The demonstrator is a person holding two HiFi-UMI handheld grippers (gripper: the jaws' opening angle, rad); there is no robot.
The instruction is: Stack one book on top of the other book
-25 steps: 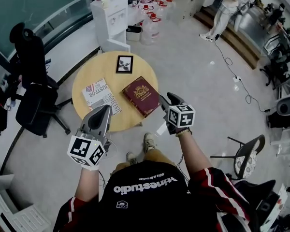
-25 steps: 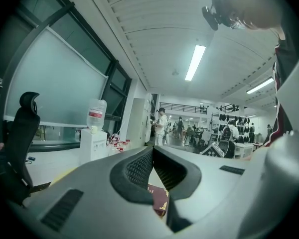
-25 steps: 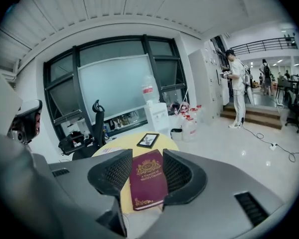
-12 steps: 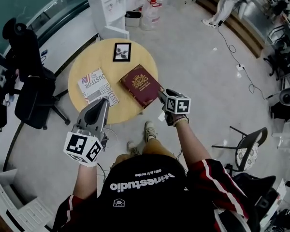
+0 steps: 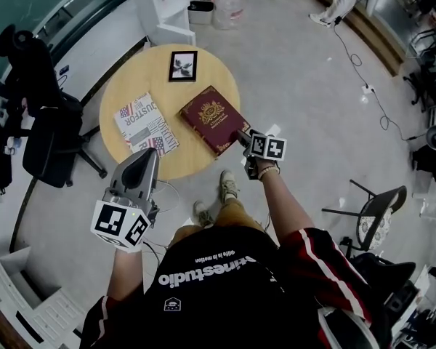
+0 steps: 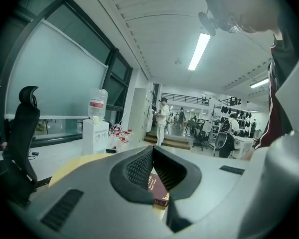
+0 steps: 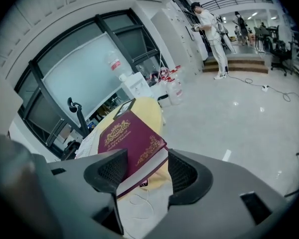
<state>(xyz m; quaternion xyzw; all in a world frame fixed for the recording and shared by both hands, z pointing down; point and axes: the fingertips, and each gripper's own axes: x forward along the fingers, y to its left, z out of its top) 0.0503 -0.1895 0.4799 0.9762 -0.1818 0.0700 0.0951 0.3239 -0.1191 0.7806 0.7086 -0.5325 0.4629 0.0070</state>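
Note:
A maroon book (image 5: 213, 117) with gold print lies on the right side of the round wooden table (image 5: 167, 158). A white book with flag print (image 5: 144, 124) lies flat to its left, apart from it. My right gripper (image 5: 241, 136) is low at the maroon book's near corner. In the right gripper view the maroon book (image 7: 130, 137) reaches in between the jaws of the right gripper (image 7: 147, 169), which are opening; the pads do not press on it. My left gripper (image 5: 150, 156) hovers off the table's near edge, shut and holding nothing; in the left gripper view the left gripper (image 6: 152, 151) shows its pads together.
A small black picture frame (image 5: 182, 65) lies at the table's far side. A black office chair (image 5: 43, 137) stands left of the table, a water dispenser (image 5: 162, 2) behind it, and a folding chair (image 5: 370, 224) to the right. A cable (image 5: 363, 78) runs across the floor.
My right gripper has dropped and come forward to the maroon book's near corner, rolling as it went. The left gripper has sunk only slightly. Both books lie where they were.

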